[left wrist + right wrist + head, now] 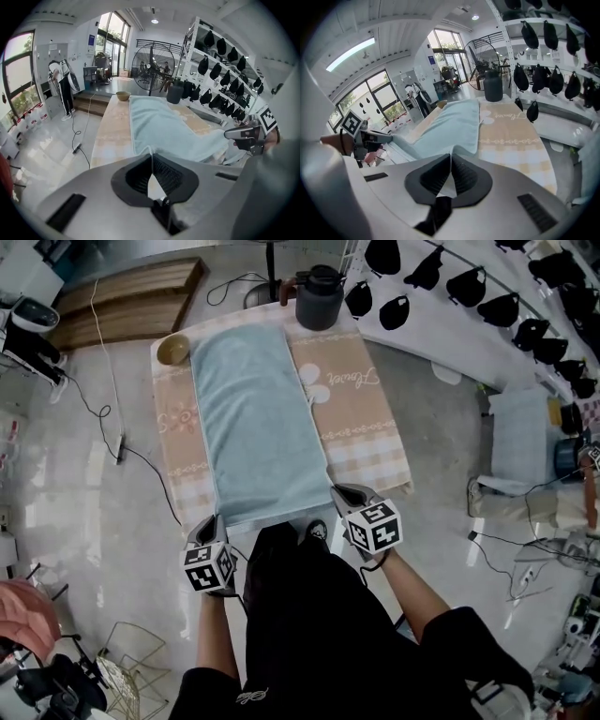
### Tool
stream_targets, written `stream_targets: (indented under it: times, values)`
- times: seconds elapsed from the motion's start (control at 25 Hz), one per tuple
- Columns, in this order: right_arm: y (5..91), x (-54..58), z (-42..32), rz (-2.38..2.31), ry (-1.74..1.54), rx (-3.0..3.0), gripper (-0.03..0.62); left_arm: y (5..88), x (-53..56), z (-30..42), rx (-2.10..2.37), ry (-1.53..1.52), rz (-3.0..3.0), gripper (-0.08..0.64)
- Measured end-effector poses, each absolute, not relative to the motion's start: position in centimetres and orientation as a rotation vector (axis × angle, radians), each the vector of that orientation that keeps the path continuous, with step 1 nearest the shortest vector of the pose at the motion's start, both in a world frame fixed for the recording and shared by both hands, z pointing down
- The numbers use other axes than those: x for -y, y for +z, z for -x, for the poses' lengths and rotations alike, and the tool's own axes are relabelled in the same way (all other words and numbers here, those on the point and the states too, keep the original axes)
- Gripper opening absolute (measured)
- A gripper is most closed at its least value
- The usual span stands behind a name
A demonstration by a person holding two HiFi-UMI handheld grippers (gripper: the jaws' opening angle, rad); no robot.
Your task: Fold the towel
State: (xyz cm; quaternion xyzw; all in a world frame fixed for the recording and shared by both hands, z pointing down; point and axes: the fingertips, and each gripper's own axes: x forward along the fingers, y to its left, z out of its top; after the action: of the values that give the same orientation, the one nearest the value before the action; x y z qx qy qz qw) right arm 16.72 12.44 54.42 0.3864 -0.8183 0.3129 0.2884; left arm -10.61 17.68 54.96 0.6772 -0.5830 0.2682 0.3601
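Head view: towel (251, 418) lies full length on table (370, 432), far end beside bowl (173, 350) and kettle (319, 298). No fold made yet. My left gripper (208, 529) and right gripper (349, 495) sit at its two near corners. Jaw tips hidden under marker cubes.

Left gripper view: jaws closed, near-left corner pinched between pads, near edge held above table.

Right gripper view: jaws clamped on near-right corner. Far edge too small to judge alignment. Whole fold left, I reckon: near edge over to far end.
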Motion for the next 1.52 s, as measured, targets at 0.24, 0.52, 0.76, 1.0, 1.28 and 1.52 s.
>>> stream_targets:
  times: [0.24,0.52,0.76,1.0,1.28,1.52]
  values:
    - [51.6,-8.2,-15.9,-1.150,0.971,2.213,0.015,52.8,-12.5,12.1,1.449,0.610,-1.792,0.017]
    - [49.5,-3.5,-14.4,-1.219,0.984,2.214,0.015,51.3,-7.2,13.9,1.398,0.534,-1.849,0.017]
    - [48.3,0.5,-13.7,-1.248,1.067,2.227,0.015,50.2,-2.9,15.0,1.386,0.472,-1.866,0.017]
    - [48.0,4.3,-12.9,-1.216,1.049,2.244,0.015,50.3,0.7,15.7,1.402,0.477,-1.874,0.017]
    - [48.7,10.2,-11.7,-1.155,1.042,2.279,0.017,51.0,5.9,16.8,1.455,0.478,-1.872,0.017]
    - [49.8,16.3,-10.9,-1.103,1.022,2.313,0.017,52.4,11.5,17.7,1.513,0.475,-1.842,0.017]
